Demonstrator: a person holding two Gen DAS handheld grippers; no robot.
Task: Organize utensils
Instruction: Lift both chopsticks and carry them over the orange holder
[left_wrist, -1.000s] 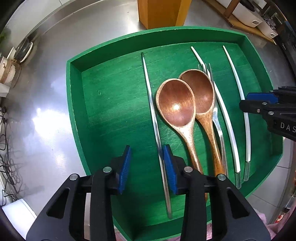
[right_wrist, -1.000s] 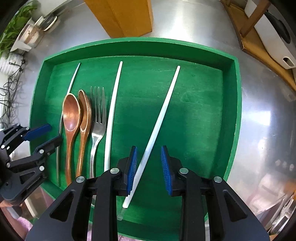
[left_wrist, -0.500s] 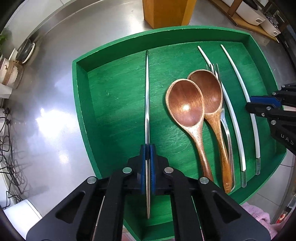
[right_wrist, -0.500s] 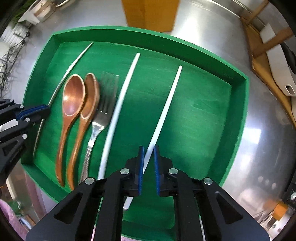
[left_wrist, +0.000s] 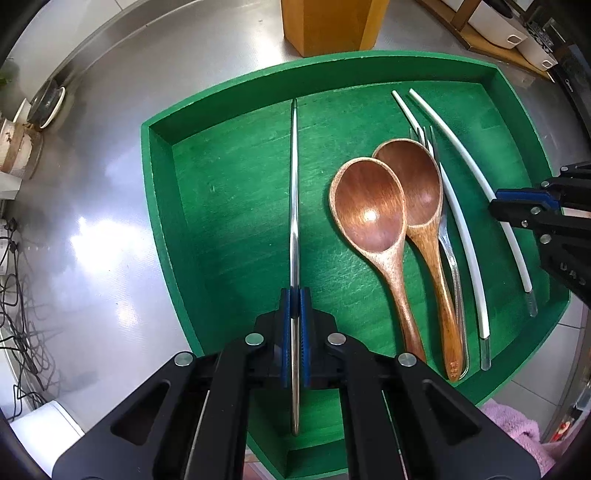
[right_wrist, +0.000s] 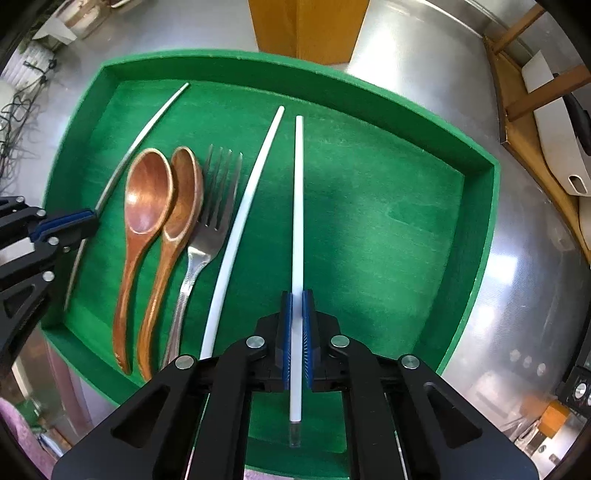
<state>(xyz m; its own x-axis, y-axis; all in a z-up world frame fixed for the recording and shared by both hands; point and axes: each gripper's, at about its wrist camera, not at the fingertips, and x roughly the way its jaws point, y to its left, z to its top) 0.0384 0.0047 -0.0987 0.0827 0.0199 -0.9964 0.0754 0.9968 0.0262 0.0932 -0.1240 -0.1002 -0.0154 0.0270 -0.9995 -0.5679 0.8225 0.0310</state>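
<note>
A green tray (left_wrist: 159, 184) (right_wrist: 476, 236) holds the utensils. My left gripper (left_wrist: 294, 295) is shut on a metal chopstick (left_wrist: 294, 192), which points straight away over the tray's left part. My right gripper (right_wrist: 296, 299) is shut on a white chopstick (right_wrist: 297, 206), close beside a second white chopstick (right_wrist: 243, 221). Two wooden spoons (left_wrist: 373, 225) (right_wrist: 147, 206) and a metal fork (right_wrist: 210, 221) lie side by side between the grippers. The right gripper shows at the right edge of the left wrist view (left_wrist: 517, 206); the left gripper shows at the left edge of the right wrist view (right_wrist: 74, 221).
The tray sits on a steel counter (left_wrist: 92, 221). An orange-brown wooden block (left_wrist: 328, 22) stands just beyond the tray's far wall. Cables (left_wrist: 18, 314) lie at the left, a pink cloth (left_wrist: 517, 432) by the tray's near right corner, wooden shelving (right_wrist: 535, 92) at the right.
Both grippers closed from open, the left on the metal chopstick, the right on the white chopstick. The white chopstick swung from slanted to lie close beside the other white one.
</note>
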